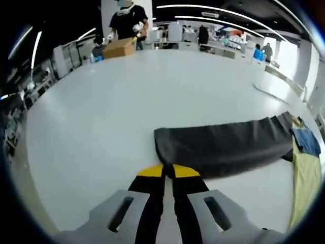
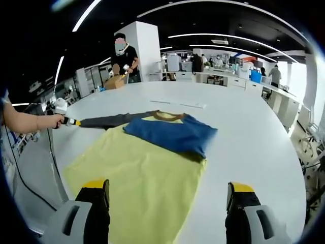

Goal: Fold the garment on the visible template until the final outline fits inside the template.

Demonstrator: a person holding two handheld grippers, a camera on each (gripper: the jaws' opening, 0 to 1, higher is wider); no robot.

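Counts: 1 garment (image 2: 170, 133), blue body w/ dark grey sleeve (image 1: 223, 145) stretched out, lying on 1 yellow template (image 2: 139, 180). 1 white table (image 2: 254, 137). 2 grippers: left gripper (image 1: 168, 171) w/ 2 jaws pressed together, right gripper (image 2: 167, 195) w/ 2 jaws set wide apart. 1 cardboard box (image 1: 119, 48) at far edge, 1 person (image 1: 128, 20) standing behind it. Several more people in the background, too small to count.

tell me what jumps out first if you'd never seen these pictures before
In the right gripper view, a blue garment lies across the far part of a yellow template on a big white table. Its dark grey sleeve stretches off to the side, where the left gripper is shut at its end.
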